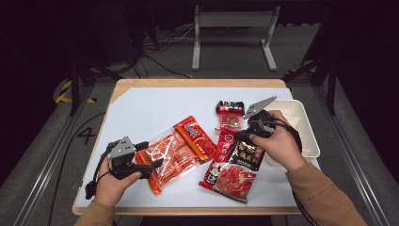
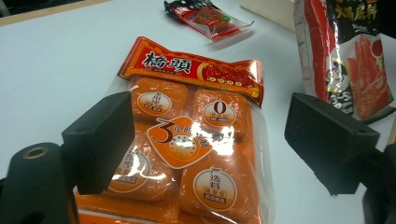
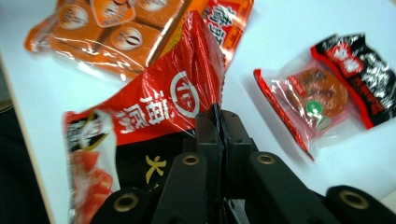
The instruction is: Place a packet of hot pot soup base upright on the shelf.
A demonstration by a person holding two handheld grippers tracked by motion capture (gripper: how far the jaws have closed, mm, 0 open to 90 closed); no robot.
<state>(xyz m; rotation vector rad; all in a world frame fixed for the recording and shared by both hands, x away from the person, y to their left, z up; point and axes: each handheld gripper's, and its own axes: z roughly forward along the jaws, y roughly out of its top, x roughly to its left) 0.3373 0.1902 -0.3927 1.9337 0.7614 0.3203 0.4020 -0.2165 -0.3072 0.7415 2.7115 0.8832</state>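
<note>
Black-and-red sauce pouch pinched at its upper edge in the right hand-held gripper, jaws fully closed on the foil, pouch hanging tilted with its lower end at the bench near the front edge. Printed in yellow on the black panel: "火锅底料"; a red band alongside carries white characters and a round white logo, seen close in the right gripper view. Right hand wrapped over the gripper body, wrist bent, tan sleeve entering from the lower right.

Orange clear pack lying flat mid-bench, red header reading "桥头", a central badge with a large "3" and a clock face, one round label showing "0". Left hand-held gripper held low and level over the pack's near end, jaws wide apart, gripping nothing, pads either side of the pack.

Small red-and-black sachet farther back, text too small to read. White tray at the right edge.
</note>
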